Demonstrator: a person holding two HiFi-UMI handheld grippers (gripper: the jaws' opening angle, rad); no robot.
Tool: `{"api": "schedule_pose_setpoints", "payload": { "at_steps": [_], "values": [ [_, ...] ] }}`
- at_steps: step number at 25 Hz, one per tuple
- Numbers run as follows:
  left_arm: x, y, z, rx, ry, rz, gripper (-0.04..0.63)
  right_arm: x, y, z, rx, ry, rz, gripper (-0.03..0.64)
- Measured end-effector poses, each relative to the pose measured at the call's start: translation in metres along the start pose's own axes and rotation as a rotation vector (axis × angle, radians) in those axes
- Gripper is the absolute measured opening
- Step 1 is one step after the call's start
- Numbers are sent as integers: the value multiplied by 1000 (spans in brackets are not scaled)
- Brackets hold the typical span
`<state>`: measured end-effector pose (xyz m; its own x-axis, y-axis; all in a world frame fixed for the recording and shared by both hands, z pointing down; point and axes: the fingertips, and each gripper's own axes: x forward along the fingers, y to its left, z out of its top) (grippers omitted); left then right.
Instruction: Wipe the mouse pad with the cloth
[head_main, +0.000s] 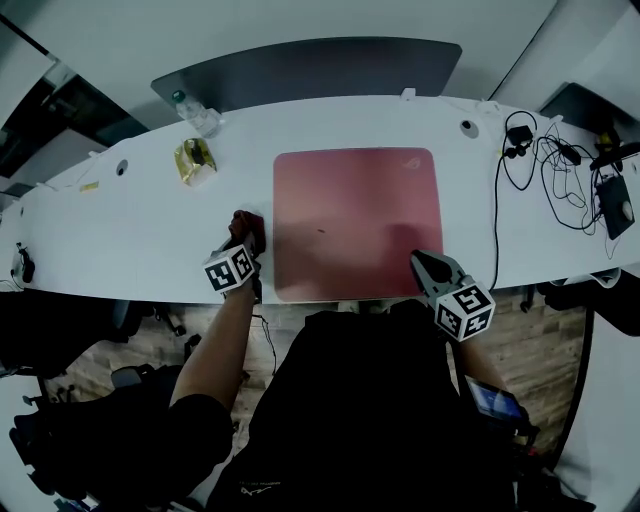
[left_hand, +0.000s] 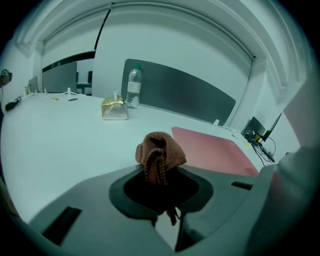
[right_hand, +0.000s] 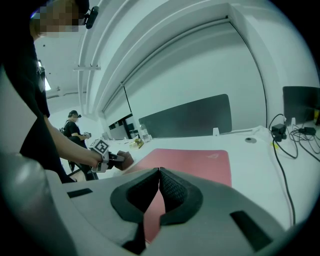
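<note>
Beside mouse pad (head_main: 355, 222) left edge; left gripper (head_main: 246, 243) clamping cloth (head_main: 246, 224)

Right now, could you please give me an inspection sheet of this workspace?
Surface: white table, long and curved.
Job's things: pink mouse pad flat at centre; brown cloth left of it, off the pad.
Clutter: water bottle and gold packet at far left.
Grippers: left gripper shut on the cloth; right gripper shut, empty, at the pad's near right corner.
Cables: black cables tangled at the right end.
Surroundings: grey divider behind the table; another person in the distance.
</note>
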<state>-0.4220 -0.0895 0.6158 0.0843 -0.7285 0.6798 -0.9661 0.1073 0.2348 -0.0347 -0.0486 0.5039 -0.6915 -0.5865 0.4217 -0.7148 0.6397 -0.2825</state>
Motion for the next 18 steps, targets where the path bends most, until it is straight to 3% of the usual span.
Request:
{"api": "schedule_pose_setpoints", "payload": {
  "at_steps": [8, 18],
  "values": [
    [22, 2, 31, 116, -25, 53, 89, -5, -11, 2, 5, -6, -46, 26],
    [51, -64, 20, 256, 48, -11, 89, -15, -25, -5, 43, -17, -76, 26]
  ]
}}
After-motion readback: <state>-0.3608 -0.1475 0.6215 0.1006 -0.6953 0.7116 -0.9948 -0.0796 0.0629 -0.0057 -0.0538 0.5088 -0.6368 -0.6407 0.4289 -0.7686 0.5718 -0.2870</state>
